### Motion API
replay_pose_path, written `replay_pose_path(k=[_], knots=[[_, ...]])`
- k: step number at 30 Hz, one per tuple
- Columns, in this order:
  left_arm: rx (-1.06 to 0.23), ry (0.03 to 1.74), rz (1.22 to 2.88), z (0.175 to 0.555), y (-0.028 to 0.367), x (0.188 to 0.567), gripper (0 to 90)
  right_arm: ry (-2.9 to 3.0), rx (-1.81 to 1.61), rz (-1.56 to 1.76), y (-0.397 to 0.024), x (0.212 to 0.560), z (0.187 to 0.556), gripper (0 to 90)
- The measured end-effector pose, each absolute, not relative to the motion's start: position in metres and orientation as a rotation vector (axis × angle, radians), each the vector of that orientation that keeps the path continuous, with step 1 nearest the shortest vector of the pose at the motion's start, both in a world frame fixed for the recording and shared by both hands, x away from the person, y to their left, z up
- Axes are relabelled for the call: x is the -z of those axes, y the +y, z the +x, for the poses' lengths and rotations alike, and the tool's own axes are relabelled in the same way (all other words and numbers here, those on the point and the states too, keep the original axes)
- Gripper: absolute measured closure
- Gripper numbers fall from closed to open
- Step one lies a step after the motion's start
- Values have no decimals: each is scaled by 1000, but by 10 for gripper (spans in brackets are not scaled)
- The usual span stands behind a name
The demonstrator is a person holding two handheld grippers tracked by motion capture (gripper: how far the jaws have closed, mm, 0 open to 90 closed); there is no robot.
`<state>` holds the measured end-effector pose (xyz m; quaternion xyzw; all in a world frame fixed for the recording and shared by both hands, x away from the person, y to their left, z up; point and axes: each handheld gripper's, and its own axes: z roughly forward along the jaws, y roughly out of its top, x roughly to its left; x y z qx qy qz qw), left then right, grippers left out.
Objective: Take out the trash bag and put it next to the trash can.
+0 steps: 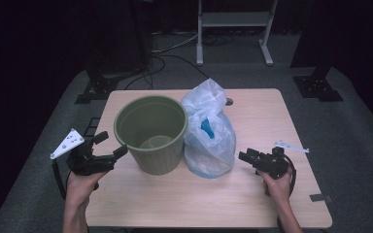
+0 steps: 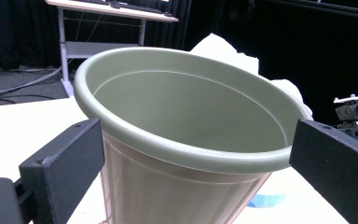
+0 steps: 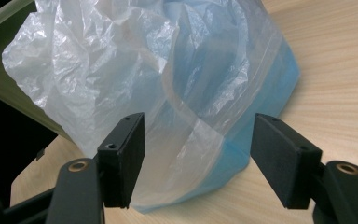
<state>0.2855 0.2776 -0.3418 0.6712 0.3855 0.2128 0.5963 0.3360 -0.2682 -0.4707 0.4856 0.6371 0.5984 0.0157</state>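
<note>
Mid-counter, the plastic bag (image 1: 209, 133) leans on the green bin (image 1: 151, 133); both tongs, left (image 1: 110, 144) and right (image 1: 245, 156), gape empty. Pinch the bag's loose top, steady the bin rim

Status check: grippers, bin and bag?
Left hand-held gripper open beside green bin. Right hand-held gripper open, short of plastic bag. Bag leans against bin; nothing between.
</note>
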Motion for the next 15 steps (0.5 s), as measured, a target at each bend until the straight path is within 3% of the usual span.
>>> replay_pose_path(k=[15], knots=[[-493, 893, 1559, 285, 277, 341, 19, 1935, -1850, 1496, -275, 473, 314, 332]])
